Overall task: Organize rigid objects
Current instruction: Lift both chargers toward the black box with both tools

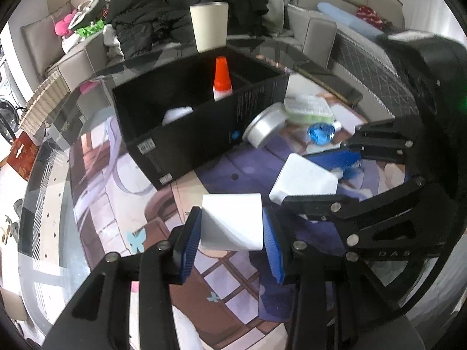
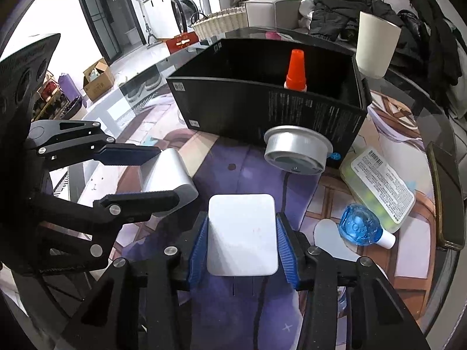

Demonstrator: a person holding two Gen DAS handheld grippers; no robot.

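Two grippers are at work, each clenched on one white block. The left gripper (image 1: 232,230) grasps a white charger (image 1: 232,221) above the desk (image 1: 96,175), its long axis running away toward the black box (image 1: 186,128). The right gripper (image 2: 241,239) grasps a flat white adapter (image 2: 241,234), two prongs pointing back at the camera. Beyond: one silver tin (image 2: 296,153) leaning against the box, one orange-capped bottle (image 2: 295,71) upright inside, one blue bottle (image 2: 360,227) lying flat.

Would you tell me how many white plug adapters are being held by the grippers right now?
2. One white adapter sits clamped in the left gripper; the other white adapter is clamped in the right gripper. More could lie hidden inside the black box.
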